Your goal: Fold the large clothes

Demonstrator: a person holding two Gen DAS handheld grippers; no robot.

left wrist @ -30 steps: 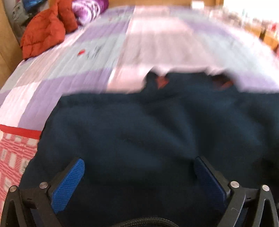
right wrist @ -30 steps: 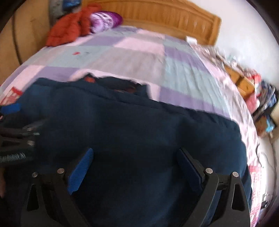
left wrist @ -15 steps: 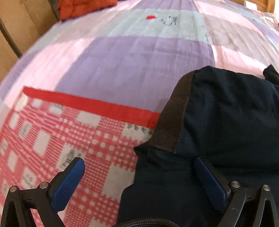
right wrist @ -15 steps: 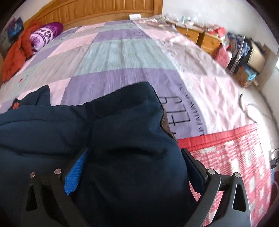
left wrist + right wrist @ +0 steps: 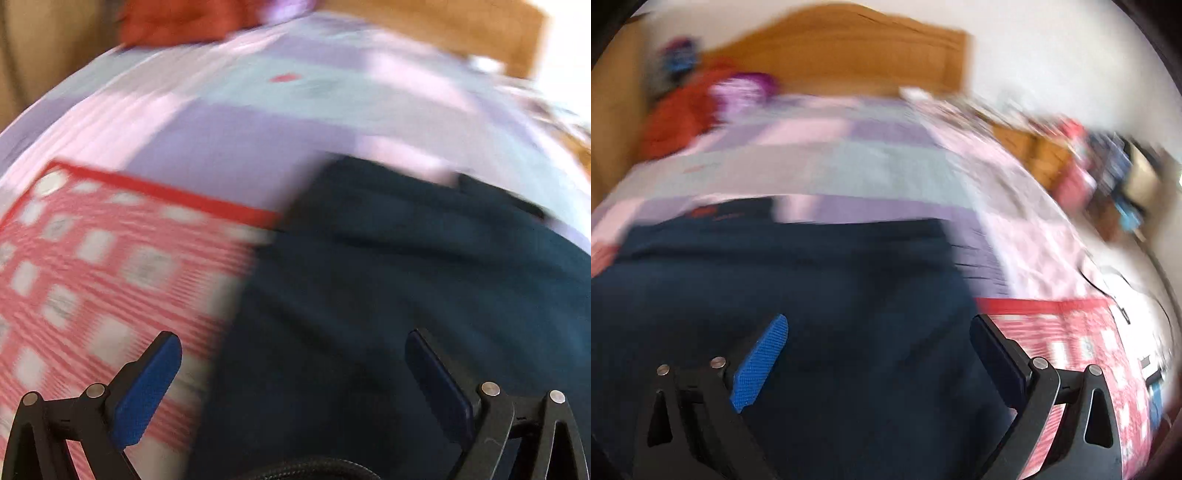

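1. Both views blurred.
2. Dark navy garment (image 5: pixel 424 295) lies spread on the bed (image 5: pixel 229 122), over the purple-pink patchwork quilt and partly over the red checked cloth (image 5: pixel 92 266).
3. Left claw (image 5: pixel 291 350) spread wide, nothing pinched, hovering at garment's left edge.
4. Right claw (image 5: pixel 879 339) spread wide, nothing pinched, over garment's right part.
5. Red jacket (image 5: pixel 676 114) and purple pillow (image 5: pixel 746 88) near the wooden headboard (image 5: pixel 849 51).
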